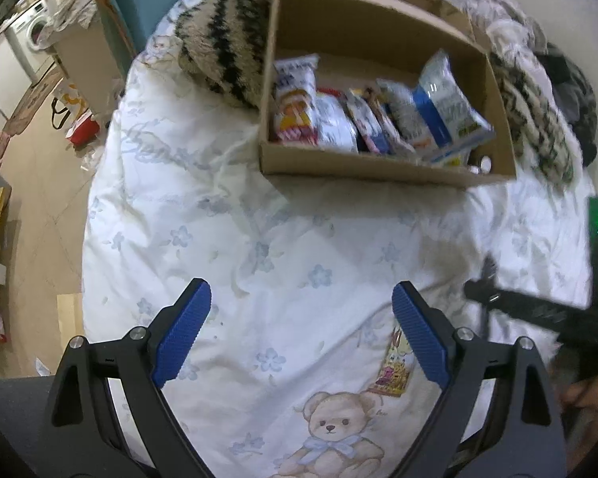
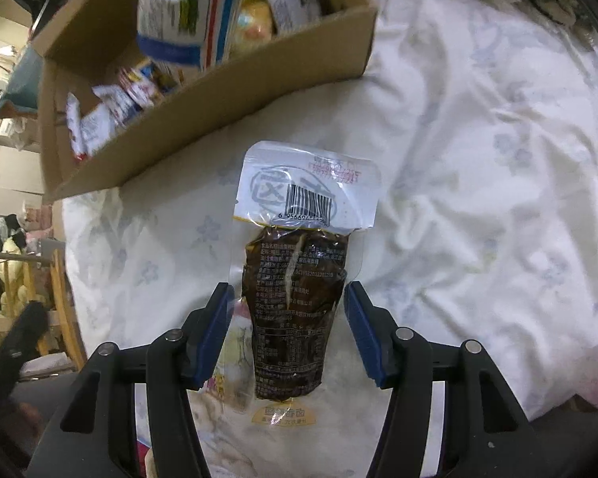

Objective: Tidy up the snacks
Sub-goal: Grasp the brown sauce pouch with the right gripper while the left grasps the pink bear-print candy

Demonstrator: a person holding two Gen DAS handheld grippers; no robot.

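A cardboard box [image 1: 370, 167] with several snack packets [image 1: 378, 119] stands on a white floral bedsheet [image 1: 259, 239]; it also shows in the right wrist view [image 2: 203, 111]. My left gripper [image 1: 301, 334] is open and empty above the sheet, short of the box. A small colourful packet [image 1: 394, 370] lies by its right finger. My right gripper [image 2: 285, 330] is open around a clear packet of dark brown food [image 2: 299, 271] with a barcode, lying on the sheet; the pads [image 2: 215, 334] do not touch it. Another pale packet [image 2: 235, 362] lies under it.
A striped fuzzy blanket [image 1: 227, 40] lies left of and behind the box. The bed's left edge drops to a floor with a washing machine [image 1: 32, 36] and bags. The other gripper's body [image 1: 538, 310] shows at the right of the left wrist view.
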